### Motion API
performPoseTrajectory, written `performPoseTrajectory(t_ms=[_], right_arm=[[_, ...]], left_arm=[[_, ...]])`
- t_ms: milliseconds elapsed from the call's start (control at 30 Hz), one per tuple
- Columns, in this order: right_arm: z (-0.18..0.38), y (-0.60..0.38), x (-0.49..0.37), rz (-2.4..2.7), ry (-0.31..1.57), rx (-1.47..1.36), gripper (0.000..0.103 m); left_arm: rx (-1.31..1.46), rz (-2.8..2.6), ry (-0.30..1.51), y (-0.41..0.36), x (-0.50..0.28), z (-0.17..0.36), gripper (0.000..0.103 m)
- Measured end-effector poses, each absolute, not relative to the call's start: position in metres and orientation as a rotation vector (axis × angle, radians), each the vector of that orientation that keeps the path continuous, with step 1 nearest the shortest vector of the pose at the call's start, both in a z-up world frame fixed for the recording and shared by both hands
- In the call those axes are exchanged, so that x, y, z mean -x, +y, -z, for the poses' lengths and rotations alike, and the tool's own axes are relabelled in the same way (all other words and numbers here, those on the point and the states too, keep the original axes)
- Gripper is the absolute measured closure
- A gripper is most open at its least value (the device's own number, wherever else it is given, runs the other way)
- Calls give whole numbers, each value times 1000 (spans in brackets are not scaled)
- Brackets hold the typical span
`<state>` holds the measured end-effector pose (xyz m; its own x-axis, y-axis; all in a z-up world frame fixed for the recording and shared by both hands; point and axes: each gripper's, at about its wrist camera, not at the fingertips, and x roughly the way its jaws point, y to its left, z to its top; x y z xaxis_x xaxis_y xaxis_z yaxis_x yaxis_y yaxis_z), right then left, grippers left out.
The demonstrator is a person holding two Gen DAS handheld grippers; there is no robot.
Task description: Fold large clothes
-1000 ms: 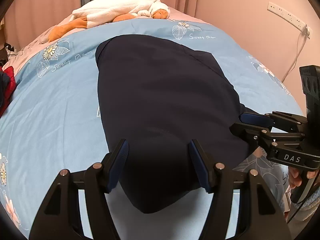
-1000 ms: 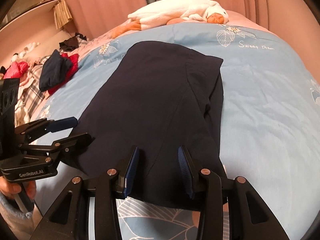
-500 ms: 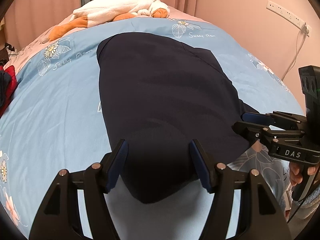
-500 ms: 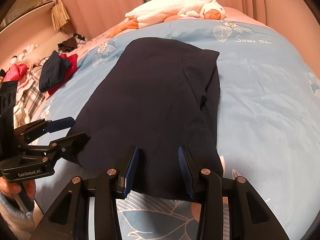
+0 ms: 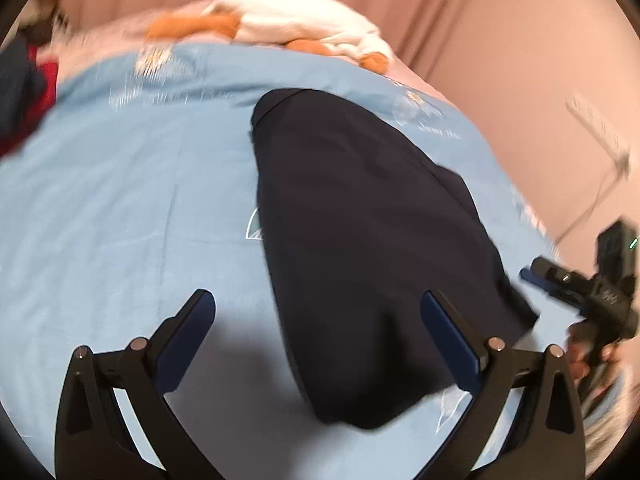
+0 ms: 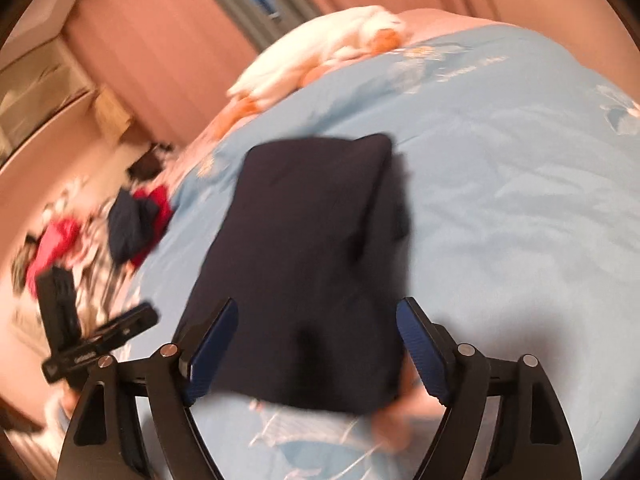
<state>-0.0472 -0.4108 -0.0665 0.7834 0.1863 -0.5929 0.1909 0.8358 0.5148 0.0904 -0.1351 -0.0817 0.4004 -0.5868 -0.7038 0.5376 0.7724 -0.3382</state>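
Observation:
A dark navy garment [image 5: 368, 240] lies folded lengthwise, flat on the light blue bedspread [image 5: 120, 216]. My left gripper [image 5: 318, 320] hovers over the garment's near left edge; its jaws are opening wide and the pads touch no cloth. In the right wrist view the same garment [image 6: 312, 248] runs away from me. My right gripper [image 6: 316, 334] hangs above its near end, jaws opening, the cloth below them and not pinched. Each gripper shows in the other's view: the right gripper [image 5: 536, 276] at the far right, the left gripper [image 6: 136, 316] at the left.
A white and orange plush toy [image 5: 296, 28] lies at the head of the bed. A heap of red and dark clothes [image 6: 136, 224] sits off the bed's left side. A pink wall with a power strip [image 5: 596, 124] stands to the right. Both views are blurred.
Both grippers have opened much wider and let go of the garment's near edge. Both views have rolled and shifted sideways, and the garment lies flat on the bed.

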Motion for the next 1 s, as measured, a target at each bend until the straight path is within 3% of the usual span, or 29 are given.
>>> performPoseTrajectory(t_ms=[300,633,700,733,900,1000], right_arm=[[117,-466,-27,-50,756,-904,20],[131,-449,-68,-161,843,-883,11],[129,-440,-72,-166,848,-852,22],[128,-436,-75,-184,852,-853,34],[108,-402,-80,-165,829,-688,57],[85,-383,-77,-188,781,-605,67]], left_arm=[[336,798,1160,-160,-163,135,1],[388,918,1212,-194,-179,148,2],[391,910,1209,-194,-180,148,9],[395,904,1212,-192,-181,149,12],[403,910,1192,-180,-182,144,54],[393,909,1153,-171,-177,125,59]])
